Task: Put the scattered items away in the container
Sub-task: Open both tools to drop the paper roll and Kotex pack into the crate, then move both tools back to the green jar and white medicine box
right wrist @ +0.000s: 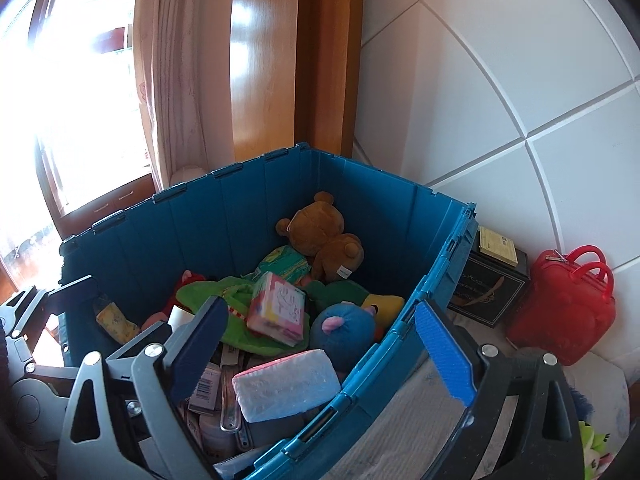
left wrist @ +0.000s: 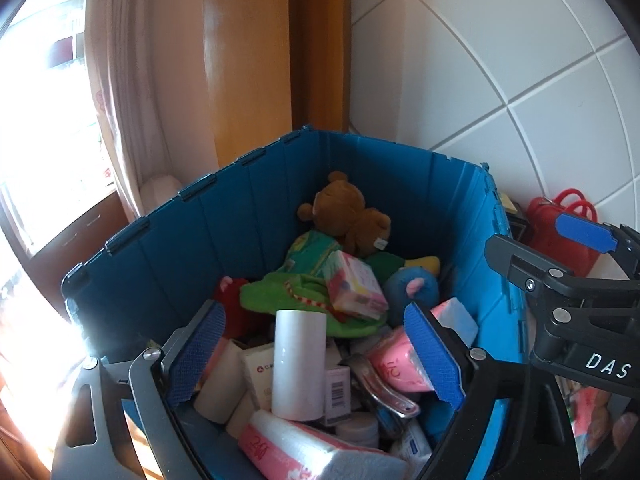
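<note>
Left gripper (left wrist: pixel 316 356) and right gripper (right wrist: pixel 320 350): wide open, holding nothing.
Best lifted straight clear of white roll (left wrist: pixel 299 364) between left pads, above blue crate (left wrist: pixel 224 216).

claw: left claw (left wrist: pixel 316 354) wide apart over blue crate (left wrist: pixel 224 216)
roll: white roll (left wrist: pixel 299 364) upright between pads, untouched
bear: brown bear (left wrist: pixel 346 212) at 12 o'clock

Red bag (right wrist: pixel 560 304), curtain (right wrist: pixel 176 80), tiled wall (right wrist: pixel 500 80)

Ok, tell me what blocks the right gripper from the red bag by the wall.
The right gripper is open and straddles the blue crate's right wall, one finger inside. The red bag stands outside by the tiled wall; nothing visible blocks the outer side.
</note>
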Motion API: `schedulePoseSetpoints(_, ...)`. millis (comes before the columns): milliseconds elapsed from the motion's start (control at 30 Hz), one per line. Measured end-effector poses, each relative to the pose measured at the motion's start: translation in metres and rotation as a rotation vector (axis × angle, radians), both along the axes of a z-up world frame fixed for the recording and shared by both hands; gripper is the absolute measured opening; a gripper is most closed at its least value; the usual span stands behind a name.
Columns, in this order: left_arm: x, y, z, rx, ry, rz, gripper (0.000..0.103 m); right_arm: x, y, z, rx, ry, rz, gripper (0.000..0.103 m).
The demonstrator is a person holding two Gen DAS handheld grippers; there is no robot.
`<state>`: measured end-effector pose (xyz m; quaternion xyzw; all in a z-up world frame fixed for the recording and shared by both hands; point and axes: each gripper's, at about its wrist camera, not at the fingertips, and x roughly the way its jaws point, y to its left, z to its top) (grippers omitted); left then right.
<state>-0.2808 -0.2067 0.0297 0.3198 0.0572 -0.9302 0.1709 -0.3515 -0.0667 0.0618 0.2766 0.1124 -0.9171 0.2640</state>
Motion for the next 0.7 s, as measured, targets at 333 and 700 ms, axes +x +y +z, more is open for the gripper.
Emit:
schedulePoseSetpoints(333, 0.009, 0.051, 0.016, -0.021, 0.028, -0.058, 0.092, 0.021, 0.059, 0.011, -0.031, 0.008, -0.056, 0.096)
schedulePoseSetpoints(700, 0.006, 0.15, 0.021, -0.058, 0.02, -0.226, 0.092, 0.043, 0.159, 0.01, -0.029, -0.003, -0.21, 0.096)
